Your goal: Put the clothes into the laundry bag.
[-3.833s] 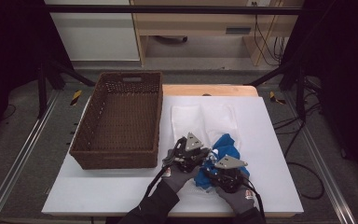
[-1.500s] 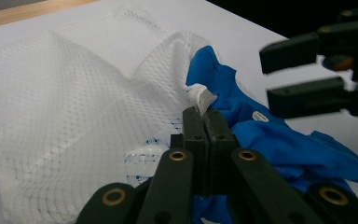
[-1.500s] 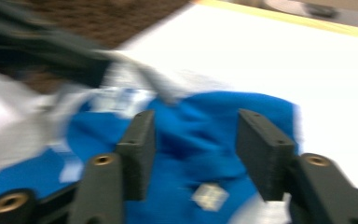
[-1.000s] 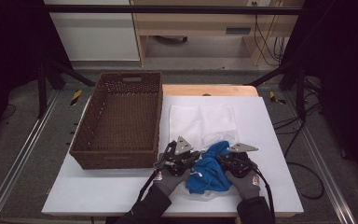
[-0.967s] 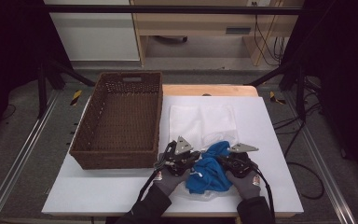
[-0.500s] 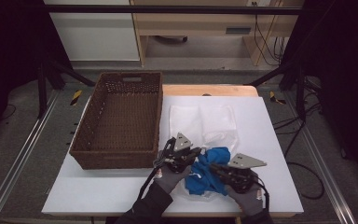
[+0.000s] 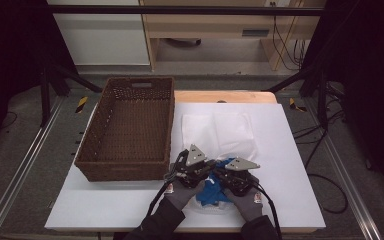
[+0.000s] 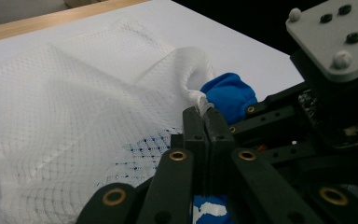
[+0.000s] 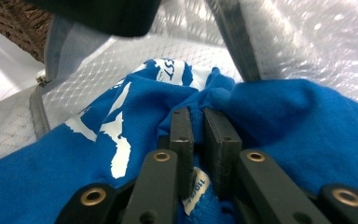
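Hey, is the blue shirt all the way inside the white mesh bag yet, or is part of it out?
Partly out. Blue shirt bunches outside the mesh bag between the left gripper and right gripper.

On the table (image 7: 290, 200) the basket (image 7: 130, 130) stands at the left, the mesh bag (image 7: 220, 132) lies just beside it at the right – and before the bag, at the near edge, the cloth (image 7: 211, 191) sits between both grippers, partly inside the bag's mouth.
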`<state>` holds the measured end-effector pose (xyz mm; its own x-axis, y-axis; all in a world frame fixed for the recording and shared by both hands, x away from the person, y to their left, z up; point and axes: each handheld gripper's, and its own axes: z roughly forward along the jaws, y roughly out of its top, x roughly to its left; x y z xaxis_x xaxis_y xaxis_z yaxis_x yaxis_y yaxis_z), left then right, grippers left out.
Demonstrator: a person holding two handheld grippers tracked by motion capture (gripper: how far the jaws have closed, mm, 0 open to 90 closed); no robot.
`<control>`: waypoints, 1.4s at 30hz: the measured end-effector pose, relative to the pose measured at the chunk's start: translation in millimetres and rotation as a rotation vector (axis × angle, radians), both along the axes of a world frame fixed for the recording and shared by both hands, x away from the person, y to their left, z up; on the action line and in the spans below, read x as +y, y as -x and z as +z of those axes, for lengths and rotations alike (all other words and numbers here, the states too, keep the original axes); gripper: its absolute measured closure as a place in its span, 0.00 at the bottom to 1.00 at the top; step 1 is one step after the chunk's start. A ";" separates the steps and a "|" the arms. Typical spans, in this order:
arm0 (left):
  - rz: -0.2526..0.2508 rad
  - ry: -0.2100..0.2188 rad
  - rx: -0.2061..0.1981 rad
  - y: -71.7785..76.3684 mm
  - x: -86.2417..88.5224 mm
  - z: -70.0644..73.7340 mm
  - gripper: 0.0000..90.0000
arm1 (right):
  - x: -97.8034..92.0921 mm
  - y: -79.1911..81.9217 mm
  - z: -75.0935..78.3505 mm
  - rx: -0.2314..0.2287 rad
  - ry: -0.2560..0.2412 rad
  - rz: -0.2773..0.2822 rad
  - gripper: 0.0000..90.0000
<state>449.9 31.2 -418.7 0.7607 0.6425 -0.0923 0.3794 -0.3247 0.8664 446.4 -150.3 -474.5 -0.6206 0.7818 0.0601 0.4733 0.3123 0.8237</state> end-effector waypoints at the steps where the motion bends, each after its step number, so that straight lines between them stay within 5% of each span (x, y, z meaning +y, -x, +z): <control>1: 0.002 0.000 0.001 -0.1 0.5 -0.2 0.99 | -0.2 0.4 0.7 -0.001 -0.002 0.003 0.88; 8: 0.011 -0.003 0.001 -2.0 5.0 0.6 0.99 | -20.8 18.7 24.5 -0.049 -0.067 0.024 0.68; 13: 0.013 -0.009 0.004 -2.4 5.5 -1.0 0.99 | -53.0 22.7 45.4 -0.111 -0.116 -0.043 0.56; 18: 0.010 -0.010 0.004 -2.0 4.9 -1.4 0.99 | -66.7 -0.5 29.5 -0.051 -0.038 -0.147 0.45; 20: 0.011 -0.012 0.004 -2.3 5.4 -1.3 0.99 | -64.6 -9.6 17.3 0.003 -0.011 -0.146 0.45; 22: 0.012 -0.011 0.006 -2.9 5.5 -1.6 0.99 | -57.6 -13.9 8.8 0.038 0.025 -0.115 0.61; 24: 0.015 -0.014 0.008 -3.4 6.2 -1.8 0.99 | -53.5 -10.1 9.2 0.028 0.025 -0.094 0.82; 26: 0.020 -0.013 0.007 -3.7 7.1 -1.3 0.99 | -51.8 -1.4 16.1 -0.015 0.010 -0.058 0.91; 31: 0.018 -0.002 0.002 -2.8 7.0 3.4 0.99 | -37.6 24.1 28.0 -0.039 -0.034 0.067 0.93; 35: 0.005 0.008 -0.019 1.3 3.8 10.3 0.99 | -13.3 22.2 21.9 -0.035 -0.011 0.113 0.92; 42: -0.013 0.028 -0.038 7.8 1.3 15.6 0.99 | 6.1 -5.3 10.5 -0.042 0.007 0.020 0.89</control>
<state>442.1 32.5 -403.1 0.7721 0.6304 -0.0809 0.3417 -0.3044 0.8891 451.7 -144.2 -463.9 -0.6377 0.7697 0.0280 0.4317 0.3271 0.8406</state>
